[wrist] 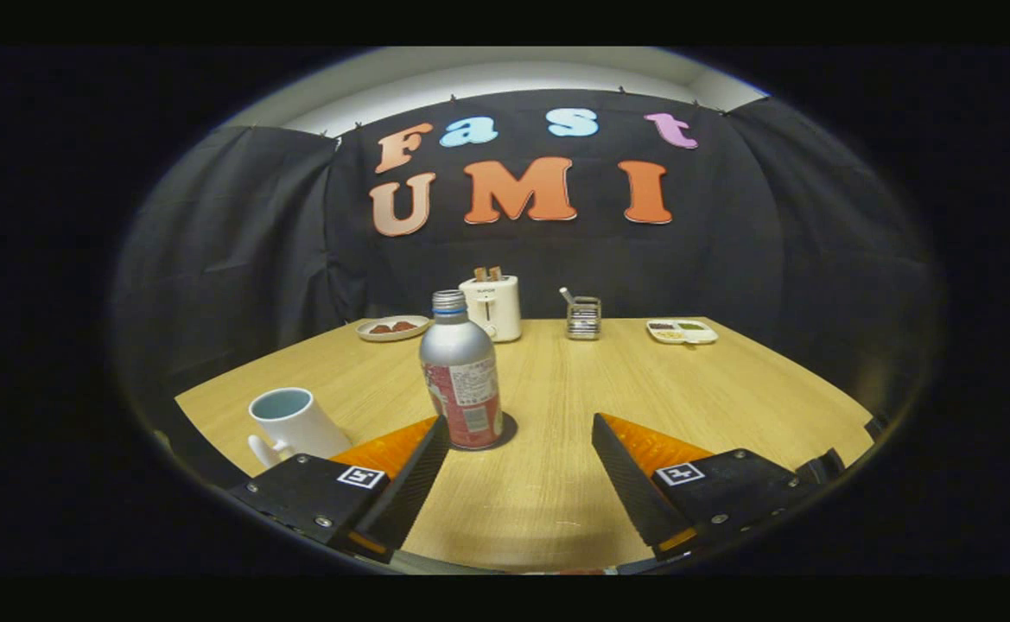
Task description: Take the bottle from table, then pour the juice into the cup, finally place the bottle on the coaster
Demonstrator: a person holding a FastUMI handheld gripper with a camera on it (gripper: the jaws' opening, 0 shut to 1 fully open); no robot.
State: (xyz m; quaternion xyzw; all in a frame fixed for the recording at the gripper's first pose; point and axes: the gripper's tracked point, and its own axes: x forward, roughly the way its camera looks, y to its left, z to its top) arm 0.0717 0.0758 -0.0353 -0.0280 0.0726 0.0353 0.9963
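Wooden tabletop (729, 389) shows between the spread, empty fingers of the gripper (520, 421), just beyond whose left finger the bottle (461, 376) stands upright on its dark coaster (506, 429) (cup (290, 422) further left), with black cloth walls (237, 233) behind.

The gripper (520, 419) is a chunky two-finger thing with black boxy mounts, each with a little square black-and-white marker tag stuck on top. A few small silver screws sit along the mounts' edges. The fingers (414, 484) are wedge shaped, set wide apart with nothing between them.
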